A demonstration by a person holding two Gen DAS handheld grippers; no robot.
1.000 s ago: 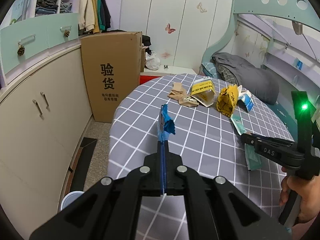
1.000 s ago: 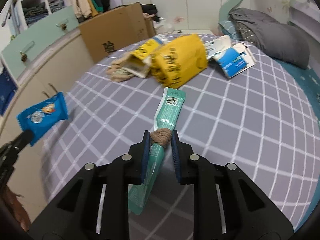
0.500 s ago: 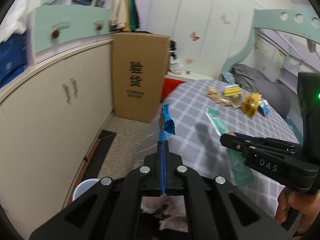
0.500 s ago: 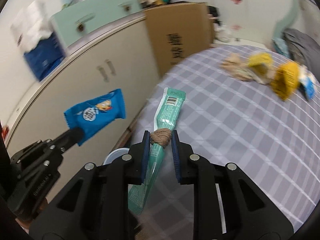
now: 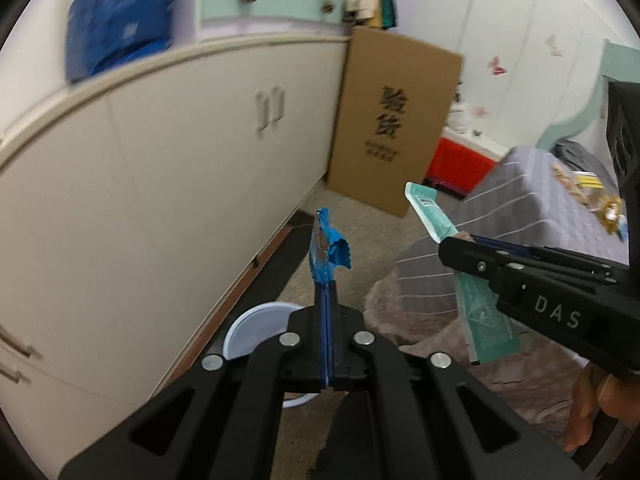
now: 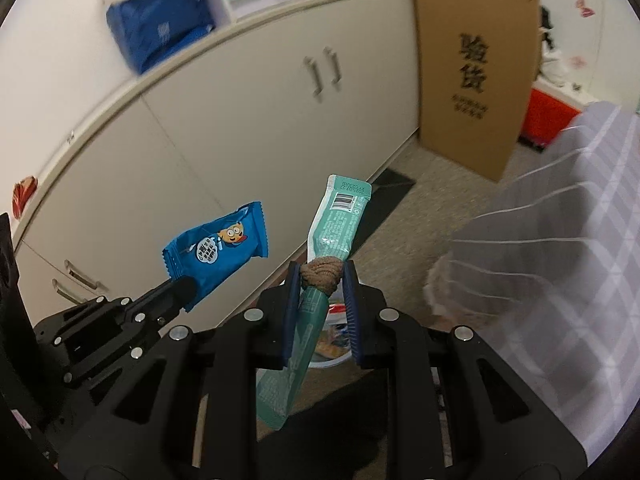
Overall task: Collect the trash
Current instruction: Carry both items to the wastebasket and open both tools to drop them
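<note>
My left gripper (image 5: pixel 326 300) is shut on a blue snack wrapper (image 5: pixel 326 250), seen edge-on; it also shows in the right wrist view (image 6: pixel 218 254), held in the air. My right gripper (image 6: pixel 322 286) is shut on a long teal wrapper (image 6: pixel 334 224) together with a brown crumpled wad (image 6: pixel 322 274). The teal wrapper (image 5: pixel 434 220) also shows in the left wrist view, to the right of the blue one. Both grippers hang above the floor beside the table. A white round bin (image 5: pixel 256 330) sits on the floor below the left gripper; part of it (image 6: pixel 330 354) shows under the right gripper.
Cream cabinets (image 5: pixel 160 184) run along the left. A tall cardboard box (image 5: pixel 394 124) stands on the floor ahead. The table with a grey checked cloth (image 5: pixel 532 200) is at the right, with more wrappers (image 5: pixel 588 192) on it. A red box (image 5: pixel 456 164) sits behind.
Both grippers swung left off the table with their wrappers and now point down toward the floor and cabinets. The white bin has come closer under them.
</note>
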